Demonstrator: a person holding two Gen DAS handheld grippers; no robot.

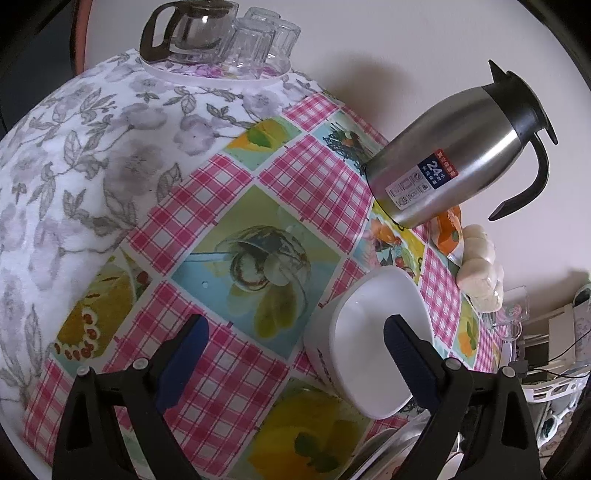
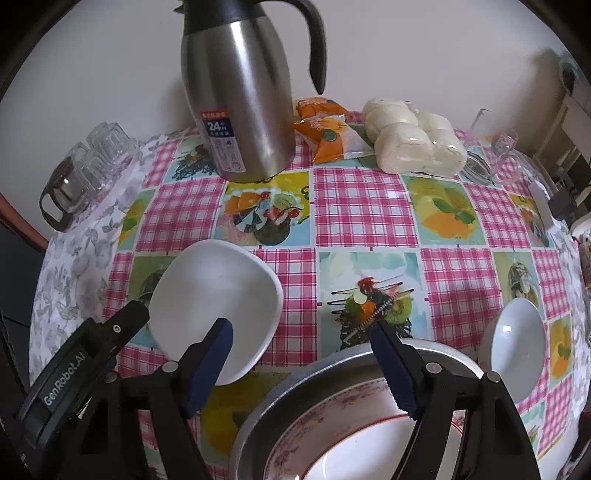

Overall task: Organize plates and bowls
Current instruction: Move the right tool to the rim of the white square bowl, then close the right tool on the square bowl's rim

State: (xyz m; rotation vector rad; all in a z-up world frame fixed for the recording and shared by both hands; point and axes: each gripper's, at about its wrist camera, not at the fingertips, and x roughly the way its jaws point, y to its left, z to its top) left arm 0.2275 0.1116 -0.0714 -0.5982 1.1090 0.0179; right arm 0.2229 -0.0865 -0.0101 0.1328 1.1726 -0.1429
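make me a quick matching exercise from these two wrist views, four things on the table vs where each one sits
Things:
1. steel thermos jug
2. square white bowl
3. round white bowl
4. glass coffee pot

Places:
A. on the floral cloth beside upturned glasses
B. right side of the right wrist view, near the table's front edge
C. by the wall, next to an orange snack bag
D. at the left gripper's finger

Pairs: 1-C, 2-D, 3-B, 4-A
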